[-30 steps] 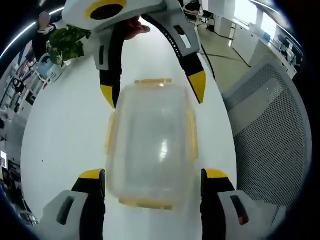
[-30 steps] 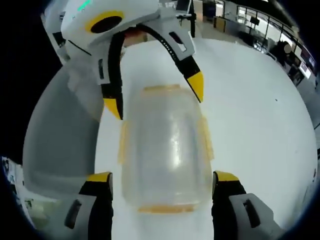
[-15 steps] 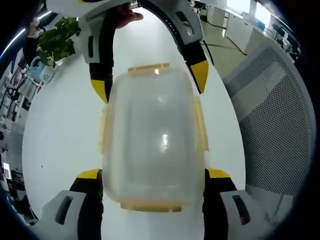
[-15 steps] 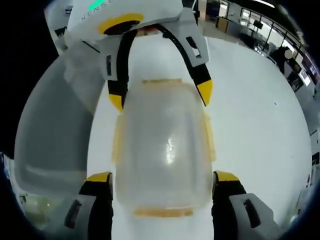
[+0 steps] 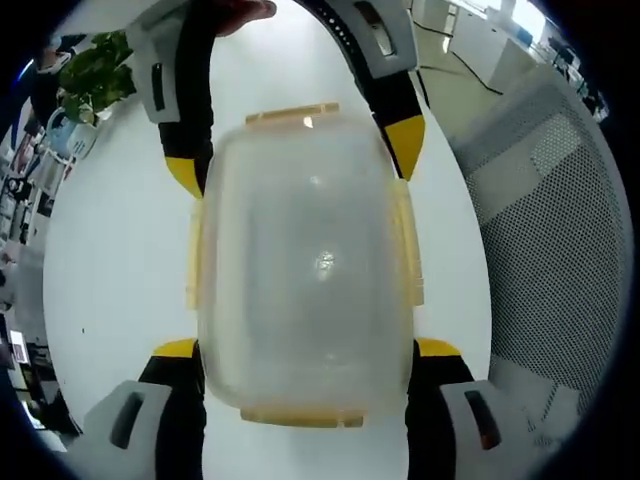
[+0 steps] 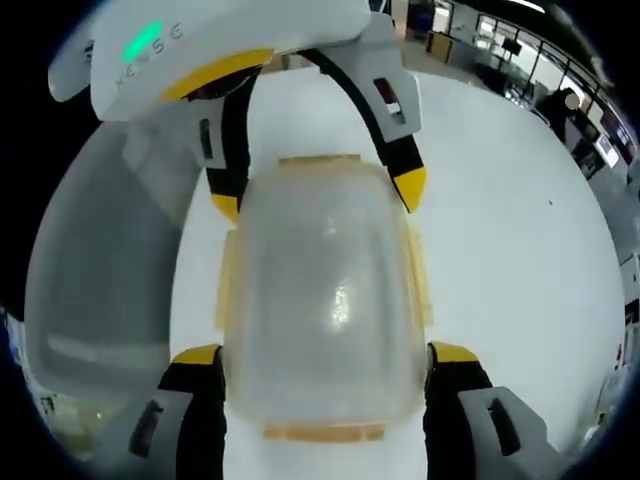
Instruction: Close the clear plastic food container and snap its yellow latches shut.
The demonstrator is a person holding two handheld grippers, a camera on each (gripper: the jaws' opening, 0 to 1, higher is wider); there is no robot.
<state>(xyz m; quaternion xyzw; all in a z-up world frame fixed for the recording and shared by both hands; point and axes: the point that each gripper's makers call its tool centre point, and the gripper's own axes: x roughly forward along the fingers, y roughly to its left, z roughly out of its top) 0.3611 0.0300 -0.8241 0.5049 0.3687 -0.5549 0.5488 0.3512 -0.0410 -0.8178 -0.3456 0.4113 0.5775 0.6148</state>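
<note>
Two grippers facing each other, jaws spread wide on both.

In the left gripper view, left gripper at the bottom with yellow tips far apart; right gripper coming in from the top, also spread, a bit of a hand behind it. In the right gripper view, right gripper at the bottom, left gripper opposite at the top, both gaping, tips pointing toward each other.
</note>
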